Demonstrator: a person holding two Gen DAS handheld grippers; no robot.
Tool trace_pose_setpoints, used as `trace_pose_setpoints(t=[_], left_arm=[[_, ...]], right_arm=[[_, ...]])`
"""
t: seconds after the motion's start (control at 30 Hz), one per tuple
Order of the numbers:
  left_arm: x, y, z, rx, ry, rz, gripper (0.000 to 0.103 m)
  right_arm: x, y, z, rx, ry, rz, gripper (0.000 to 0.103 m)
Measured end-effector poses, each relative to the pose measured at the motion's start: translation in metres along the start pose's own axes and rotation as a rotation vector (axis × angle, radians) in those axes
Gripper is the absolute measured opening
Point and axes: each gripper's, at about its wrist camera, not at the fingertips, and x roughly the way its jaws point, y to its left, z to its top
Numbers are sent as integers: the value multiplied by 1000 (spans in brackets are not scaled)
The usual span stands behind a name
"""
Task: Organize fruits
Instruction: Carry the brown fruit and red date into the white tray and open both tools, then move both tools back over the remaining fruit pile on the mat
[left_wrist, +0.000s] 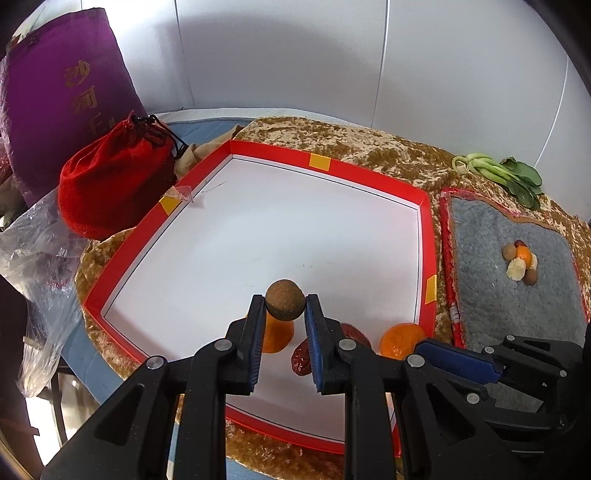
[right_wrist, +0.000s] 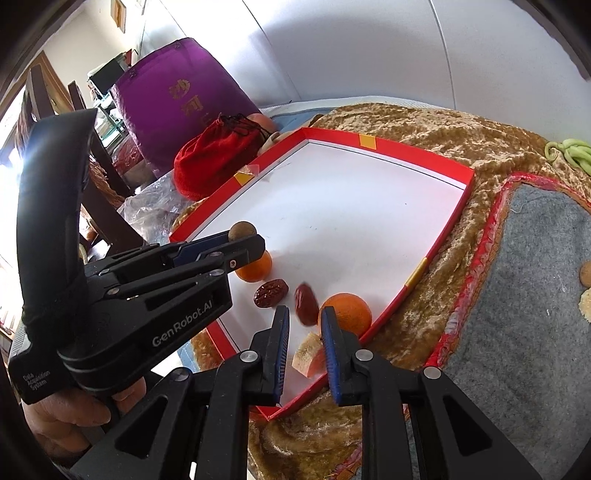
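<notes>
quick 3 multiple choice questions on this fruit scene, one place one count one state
1. How many oranges are in the red-rimmed tray? A one B two C four
2. Where do the leafy greens lie? A in the tray B on the cloth beyond the grey mat C in a bowl
3. The left hand-held gripper is: A open and empty B shut on a brown round fruit C shut on an orange

Answers: 1 B, two sit by the tray's near edge; 2 B, they lie past the mat's far edge; 3 B, its pads pinch the fruit.

Red tray (left_wrist: 384, 176), white inside; brown ball (left_wrist: 286, 299); orange fruits (right_wrist: 345, 312); purple bag (left_wrist: 66, 99); grey mat (left_wrist: 517, 295).
</notes>
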Motion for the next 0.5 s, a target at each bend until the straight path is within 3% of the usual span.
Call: trace_pose_setpoints(t=[0.13,0.37,0.5], left_arm=[[0,-2,1,2,0,15,20],[-4,-17,4,27,-22,7,46],[-9,-37,5,66,-47,-9,51]], right_arm=[[-11,-7,4,32,-26,1,20],[-34,-39,10,131,-74,-19,21],[-49,-65,10,204,-93,-24,22]])
